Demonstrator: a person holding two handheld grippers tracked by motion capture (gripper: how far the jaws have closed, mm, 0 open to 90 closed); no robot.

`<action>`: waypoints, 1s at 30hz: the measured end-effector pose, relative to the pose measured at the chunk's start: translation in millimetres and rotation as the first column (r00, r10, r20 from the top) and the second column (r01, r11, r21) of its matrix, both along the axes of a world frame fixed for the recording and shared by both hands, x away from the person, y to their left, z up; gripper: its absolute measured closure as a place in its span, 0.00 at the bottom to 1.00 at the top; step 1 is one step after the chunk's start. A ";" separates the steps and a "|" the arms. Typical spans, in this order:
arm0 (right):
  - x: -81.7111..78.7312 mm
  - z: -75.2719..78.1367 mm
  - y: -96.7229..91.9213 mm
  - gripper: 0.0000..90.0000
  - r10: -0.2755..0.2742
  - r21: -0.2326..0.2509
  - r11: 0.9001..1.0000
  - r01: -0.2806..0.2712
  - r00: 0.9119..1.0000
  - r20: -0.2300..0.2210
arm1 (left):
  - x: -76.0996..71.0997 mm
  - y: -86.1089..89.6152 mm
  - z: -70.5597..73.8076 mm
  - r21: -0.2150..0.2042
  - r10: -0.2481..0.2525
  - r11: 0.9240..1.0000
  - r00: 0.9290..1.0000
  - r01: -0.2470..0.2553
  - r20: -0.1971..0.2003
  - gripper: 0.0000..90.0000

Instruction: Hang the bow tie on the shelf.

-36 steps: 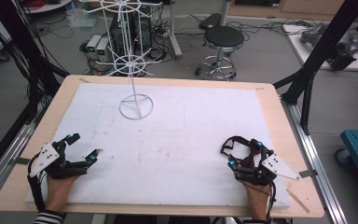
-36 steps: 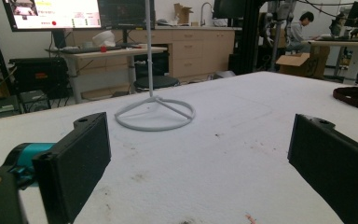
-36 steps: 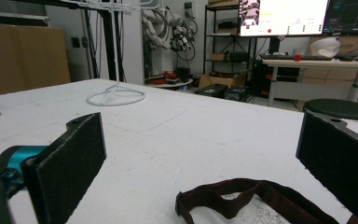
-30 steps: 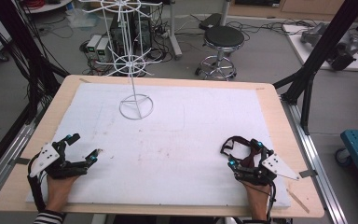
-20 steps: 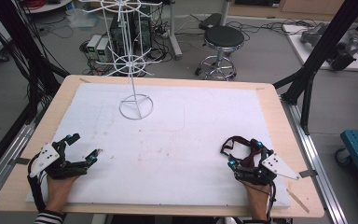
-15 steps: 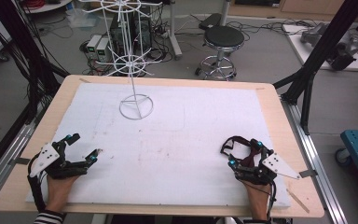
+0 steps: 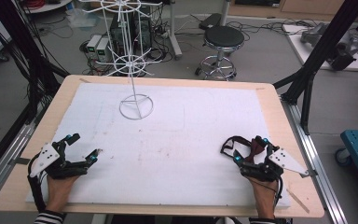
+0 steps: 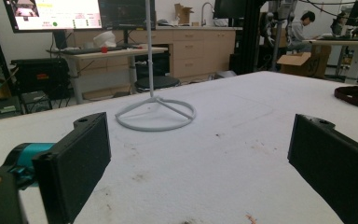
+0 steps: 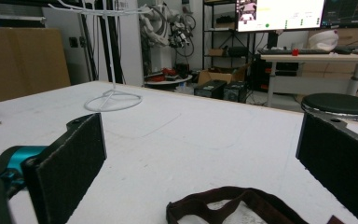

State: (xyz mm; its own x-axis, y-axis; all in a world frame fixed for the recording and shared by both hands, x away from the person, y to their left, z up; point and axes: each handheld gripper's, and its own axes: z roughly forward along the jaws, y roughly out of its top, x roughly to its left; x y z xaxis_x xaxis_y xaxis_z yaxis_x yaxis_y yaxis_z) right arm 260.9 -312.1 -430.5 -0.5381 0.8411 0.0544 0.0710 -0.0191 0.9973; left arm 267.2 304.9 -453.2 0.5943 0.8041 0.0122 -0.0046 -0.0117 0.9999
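A dark maroon strap (image 7: 242,147), looped and limp, lies between the spread jaws of the right gripper (image 7: 247,149), well apart from the white wire rack (image 7: 135,100); the left gripper (image 7: 81,149) is likewise spread, empty.

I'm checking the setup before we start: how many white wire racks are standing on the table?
1. The white wire rack stands on its ring base at the far left of the table, apart from both grippers; none seems hidden.

A dark maroon strap (image 7: 248,148) lies looped flat on the table's near-right part.
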 end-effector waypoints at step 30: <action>17.5 34.5 -27.0 0.01 -0.126 -0.174 0.983 0.066 0.924 -0.361 | -0.5 -0.5 0.1 0.007 -0.001 1.000 1.000 0.001 0.000 0.07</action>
State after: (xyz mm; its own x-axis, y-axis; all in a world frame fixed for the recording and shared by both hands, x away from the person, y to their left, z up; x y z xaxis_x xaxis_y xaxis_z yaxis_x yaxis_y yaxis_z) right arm 278.4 -339.1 -396.0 -0.4212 0.9017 0.0982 0.4401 0.1085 0.8914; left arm 266.7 304.4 -453.1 0.5952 0.8034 0.0177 -0.0049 -0.0184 0.9998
